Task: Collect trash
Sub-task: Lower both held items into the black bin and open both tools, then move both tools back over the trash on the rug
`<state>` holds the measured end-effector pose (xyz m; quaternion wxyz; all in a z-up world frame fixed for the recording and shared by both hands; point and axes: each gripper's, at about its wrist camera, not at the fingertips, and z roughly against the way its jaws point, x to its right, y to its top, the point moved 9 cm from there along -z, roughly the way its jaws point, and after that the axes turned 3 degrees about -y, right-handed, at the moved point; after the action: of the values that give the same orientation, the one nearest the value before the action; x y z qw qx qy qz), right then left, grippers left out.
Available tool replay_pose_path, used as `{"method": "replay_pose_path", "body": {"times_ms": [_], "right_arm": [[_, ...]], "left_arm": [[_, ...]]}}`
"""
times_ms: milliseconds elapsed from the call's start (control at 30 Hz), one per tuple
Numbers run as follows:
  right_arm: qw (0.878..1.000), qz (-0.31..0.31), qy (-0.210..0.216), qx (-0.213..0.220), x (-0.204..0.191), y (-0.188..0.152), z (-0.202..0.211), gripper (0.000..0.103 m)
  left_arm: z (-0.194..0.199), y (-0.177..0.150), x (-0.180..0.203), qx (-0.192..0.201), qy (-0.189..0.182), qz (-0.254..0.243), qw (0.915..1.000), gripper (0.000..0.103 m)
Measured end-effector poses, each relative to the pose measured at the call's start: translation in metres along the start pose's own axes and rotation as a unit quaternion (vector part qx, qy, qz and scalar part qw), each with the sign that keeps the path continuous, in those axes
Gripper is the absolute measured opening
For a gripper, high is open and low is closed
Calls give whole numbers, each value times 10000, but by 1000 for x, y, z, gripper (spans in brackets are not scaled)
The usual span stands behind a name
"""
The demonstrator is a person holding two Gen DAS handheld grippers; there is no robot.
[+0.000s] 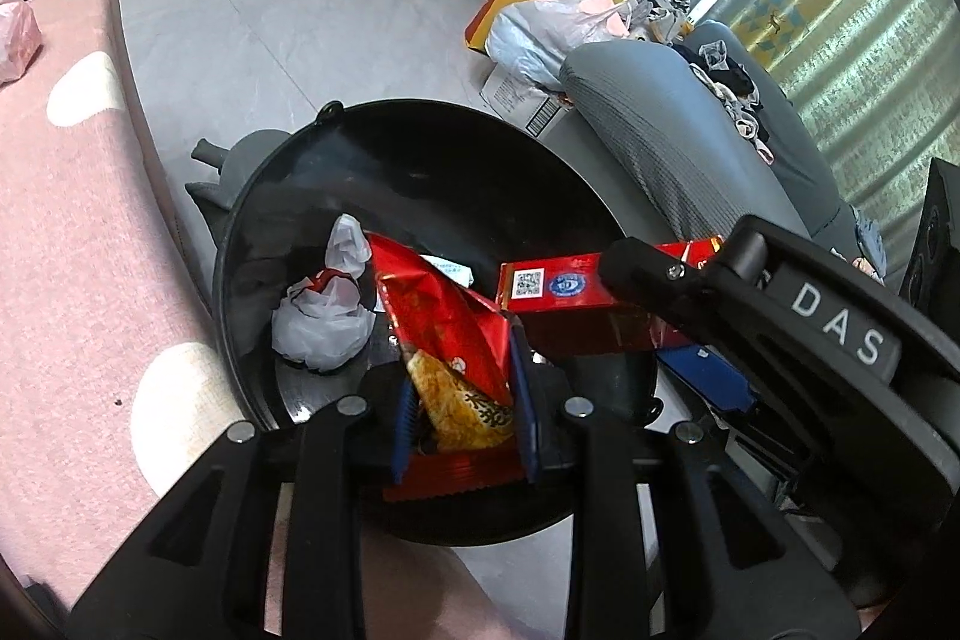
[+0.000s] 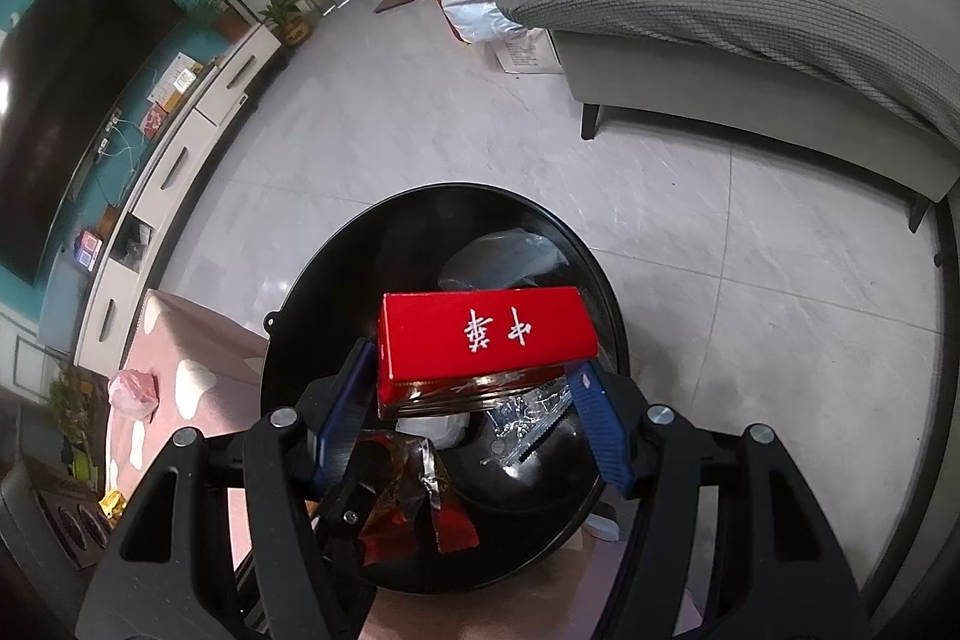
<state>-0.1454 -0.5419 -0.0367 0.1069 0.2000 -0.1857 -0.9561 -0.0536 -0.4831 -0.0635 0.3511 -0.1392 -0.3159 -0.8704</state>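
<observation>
A: Trash is what both of your claws carry, and both hang over the black bin (image 1: 420, 148) that fills the middle of each view. Your left gripper (image 1: 465, 400), low centre in the left wrist view, pinches a crumpled red snack wrapper (image 1: 456, 334) between its blue pads. Your right gripper (image 2: 474, 400) clamps a red carton (image 2: 480, 340) with white characters by its two ends.

B: So where does it go wrong?

A: Crowding, I think. In the left wrist view the carton (image 1: 576, 292) sits just right of the wrapper, and the right claw's black frame crosses the lower right of the frame. Swing either hand and you may knock the other's load.

B: And the drop itself?

A: The left jaws are parting a little, with the wrapper between them and the pads touching it. It is light and crinkled, so it could cling to one pad, or flutter toward the pink rug (image 1: 72, 220) at the left of the frame. The carton is long; let it go skewed and it might bridge the rim (image 2: 606, 292) or tip out onto the grey tiles (image 2: 720, 250).

B: Anything inside to mind?

A: A knotted white bag (image 1: 324, 322) lies at the bin's lower left. Whether it leaves enough room, I cannot tell.
</observation>
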Motion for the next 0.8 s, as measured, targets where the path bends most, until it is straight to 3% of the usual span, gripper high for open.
{"method": "replay_pose_path", "body": {"times_ms": [67, 133, 333, 500, 700, 800], "right_arm": [[10000, 7, -33, 2, 0, 0, 0, 64], [10000, -7, -63, 0, 1, 0, 0, 65], [9999, -23, 25, 104, -5, 0, 12, 80], [9986, 357, 362, 169, -27, -7, 29, 86], [9892, 1035, 1035, 79, -80, -28, 46, 86], [9806, 1377, 1397, 38, -107, -43, 59, 86]], "left_arm": [[0, 0, -1, 22, 13, 68, 10000, 37], [5, -1, -4, 67, 38, 173, 9998, 67], [61, 4, -19, 647, 170, 362, 9971, 89], [131, -6, -52, 1100, 505, 714, 9901, 94], [236, -49, -123, 1735, 1427, 1475, 9632, 94], [281, -81, -162, 1934, 2045, 1895, 9407, 94]]}}
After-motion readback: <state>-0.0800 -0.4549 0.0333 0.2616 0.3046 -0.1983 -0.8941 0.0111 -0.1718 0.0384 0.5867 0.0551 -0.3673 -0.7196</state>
